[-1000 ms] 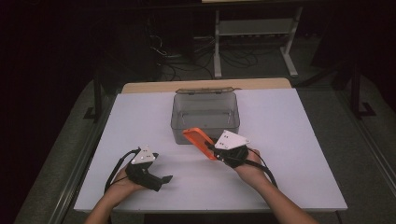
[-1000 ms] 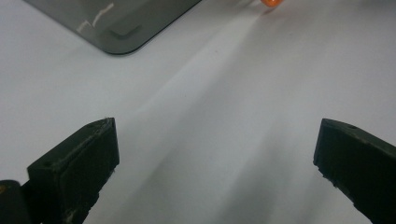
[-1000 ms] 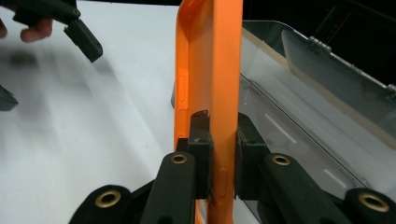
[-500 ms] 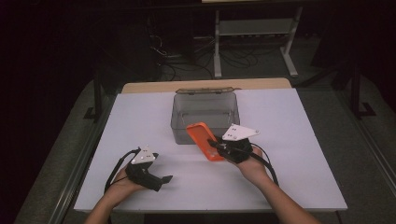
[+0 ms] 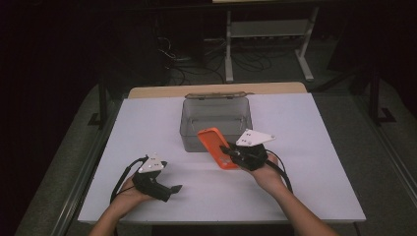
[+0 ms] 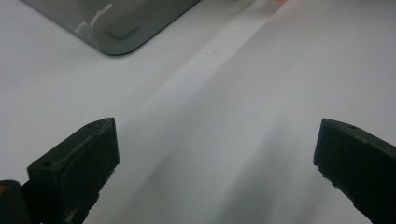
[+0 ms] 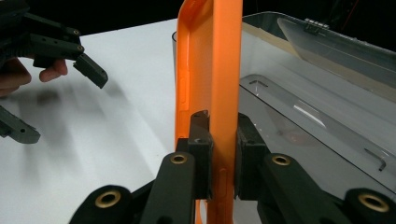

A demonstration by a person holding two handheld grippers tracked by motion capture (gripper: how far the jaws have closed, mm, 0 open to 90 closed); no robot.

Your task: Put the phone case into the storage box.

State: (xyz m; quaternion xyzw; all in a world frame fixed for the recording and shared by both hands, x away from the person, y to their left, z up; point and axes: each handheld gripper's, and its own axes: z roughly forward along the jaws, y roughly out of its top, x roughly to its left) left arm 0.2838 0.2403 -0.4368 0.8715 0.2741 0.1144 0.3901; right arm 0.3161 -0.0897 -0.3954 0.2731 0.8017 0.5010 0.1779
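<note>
Right claw (image 7: 219,154) clenched on orange phone case (image 5: 216,146), raised at clear box's (image 5: 216,117) 6 o'clock edge. Left claw (image 6: 215,172) spread wide, empty above white desk (image 5: 147,123).

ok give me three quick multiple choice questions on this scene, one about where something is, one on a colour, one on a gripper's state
1. Where is the clear box?
A. at the table's far middle
B. at the near left corner
C. on the floor

2. What colour is the phone case held by the right gripper?
A. blue
B. orange
C. green

3. What state is the left gripper in?
A. shut on the case
B. shut on a cable
C. open, holding nothing

Answers:
1. A, the high view shows it centred toward the table's far edge.
2. B, the case is orange in the right gripper view.
3. C, the left gripper view shows its fingers wide apart over bare table.
</note>
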